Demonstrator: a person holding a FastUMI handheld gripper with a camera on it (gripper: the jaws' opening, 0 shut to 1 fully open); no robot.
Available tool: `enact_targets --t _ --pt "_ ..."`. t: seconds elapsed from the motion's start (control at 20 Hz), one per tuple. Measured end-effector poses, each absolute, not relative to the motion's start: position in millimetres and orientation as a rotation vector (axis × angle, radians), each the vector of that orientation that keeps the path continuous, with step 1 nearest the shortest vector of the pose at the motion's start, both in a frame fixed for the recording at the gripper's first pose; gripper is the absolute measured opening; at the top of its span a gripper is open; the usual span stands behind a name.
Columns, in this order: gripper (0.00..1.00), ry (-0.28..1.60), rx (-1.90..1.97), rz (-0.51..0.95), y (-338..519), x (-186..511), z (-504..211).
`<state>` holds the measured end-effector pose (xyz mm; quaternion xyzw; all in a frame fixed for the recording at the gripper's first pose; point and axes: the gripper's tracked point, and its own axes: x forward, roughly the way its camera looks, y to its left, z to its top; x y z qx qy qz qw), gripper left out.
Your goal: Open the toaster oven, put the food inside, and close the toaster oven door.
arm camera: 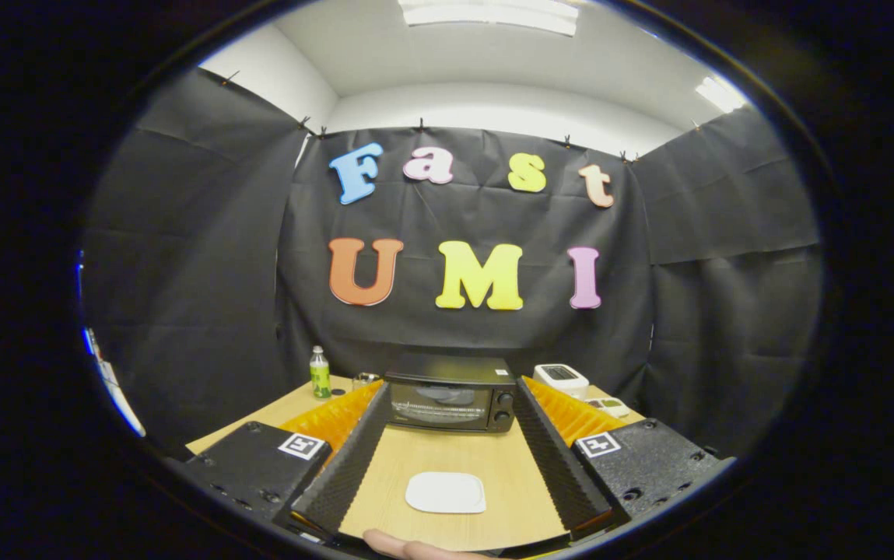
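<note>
The tool (450,447) hovers above the wooden counter (509,467) with its two fingers (353,459) spread wide apart, grasping nothing; bare counter lies in the gap between them.

Between the fingers, near their roots, a flat white plate (446,492) with rounded corners rests on the counter. No food can be made out on it (its surface looks plain and bare from this angle).

Beyond the fingertips, toward the far side of the counter, stands the black toaster oven (450,393), its front facing the tool. Its glass door (439,404) is shut and upright, and two round knobs (504,406) sit one above the other just right of the glass. The oven is well apart from the plate, with a stretch of open counter between them.

To the left of the oven, near the back edge of the counter, a small bottle (320,372) with a green label stands upright, and a small clear thing (365,379) sits between it and the oven, too small to tell. To the right of the oven is a white device (561,377) with a dark screen, and a smaller pale object (608,405) lies just in front of it.

Below the plate, a bit of a person's finger (408,548) shows at the near edge of the counter.
</note>
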<state>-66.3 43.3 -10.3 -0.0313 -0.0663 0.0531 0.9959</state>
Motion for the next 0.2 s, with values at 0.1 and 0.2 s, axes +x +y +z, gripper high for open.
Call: enact_targets --t 0.1,0.2 --pt "1.0 -0.12 -0.065 0.121 45.1 -65.8 -15.5" --pt "1.0 -0.109 -0.05 0.118 41.2 -62.8 -22.4"
